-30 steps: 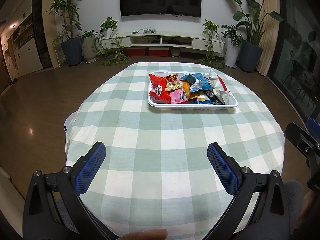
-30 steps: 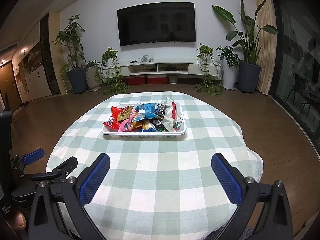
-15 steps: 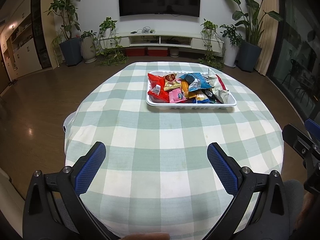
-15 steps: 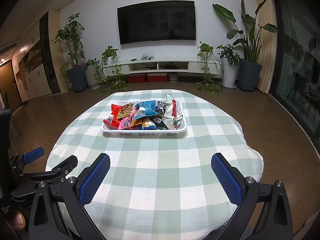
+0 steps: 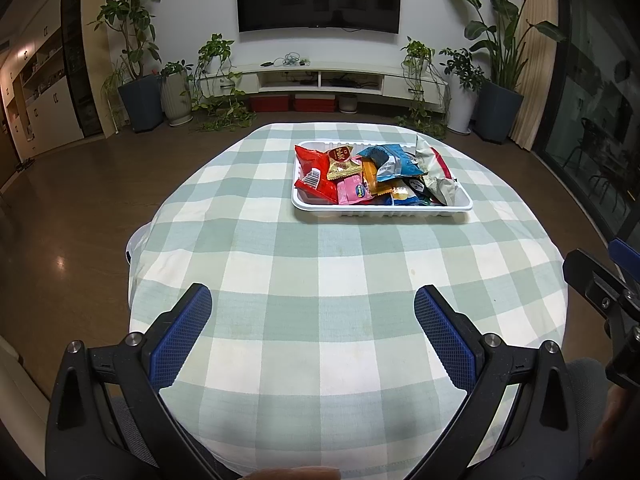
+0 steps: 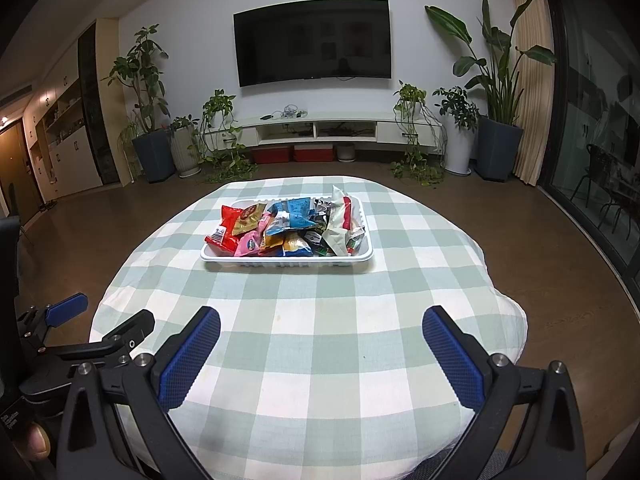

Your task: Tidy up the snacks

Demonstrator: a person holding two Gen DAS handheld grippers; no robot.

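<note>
The snack packets (image 5: 372, 172) were heaped in a white tray (image 5: 382, 210) on the far half of the checked tablecloth (image 5: 320, 280). Both grippers — left gripper (image 5: 313, 312) and right gripper (image 6: 321, 334) — were held wide apart and empty, well short of the tray.

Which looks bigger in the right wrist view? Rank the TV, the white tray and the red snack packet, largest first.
1. TV, though it hangs far off on the wall, so its true lead is greater.
2. White tray.
3. Red snack packet, lying at the tray's left end.
</note>
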